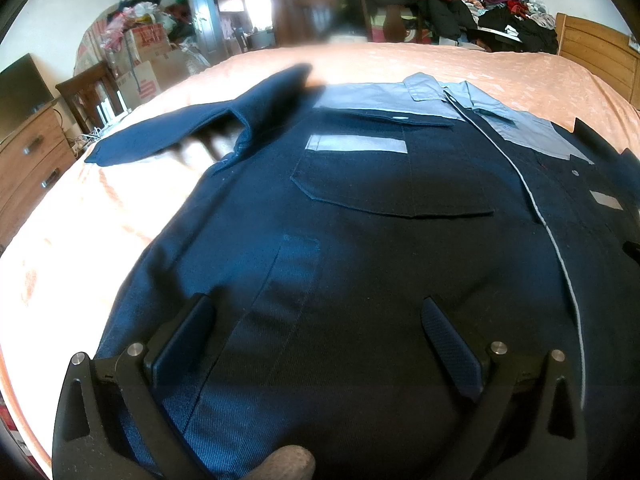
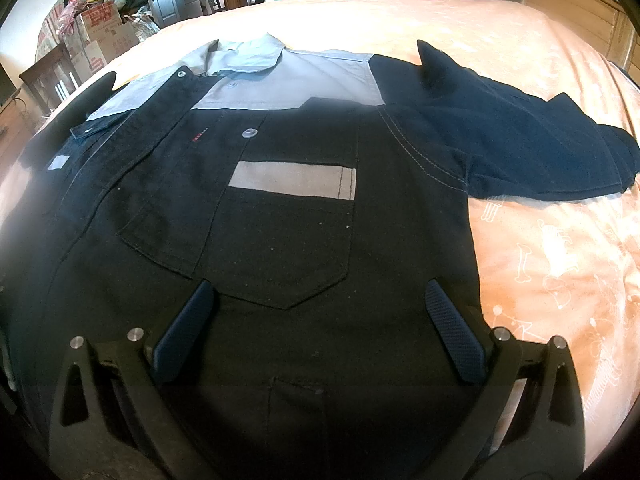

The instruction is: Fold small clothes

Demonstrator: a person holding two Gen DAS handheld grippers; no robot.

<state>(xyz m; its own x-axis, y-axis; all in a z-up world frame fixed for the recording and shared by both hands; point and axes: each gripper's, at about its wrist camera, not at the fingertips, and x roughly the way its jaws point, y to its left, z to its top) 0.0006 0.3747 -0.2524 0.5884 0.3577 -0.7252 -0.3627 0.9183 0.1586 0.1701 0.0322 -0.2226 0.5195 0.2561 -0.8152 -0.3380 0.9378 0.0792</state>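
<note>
Laying out: dark navy short-sleeved work shirt with grey yoke (image 2: 288, 216) sits flat, front up, mid-bed on the peach patterned bedspread (image 2: 552, 264), sleeves spread, ready to fold.
Left tongs (image 1: 316, 320): wide open, empty, over the shirt's lower front.
Right tongs (image 2: 316, 304): wide open, empty, below the pocket.

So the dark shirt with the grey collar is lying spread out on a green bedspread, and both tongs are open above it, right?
Not quite: the bedspread is peach-orange, not green, as the right wrist view shows clearly. The rest holds: the dark shirt with its grey collar lies spread out, and the left tongs and right tongs are both open above it.
</note>
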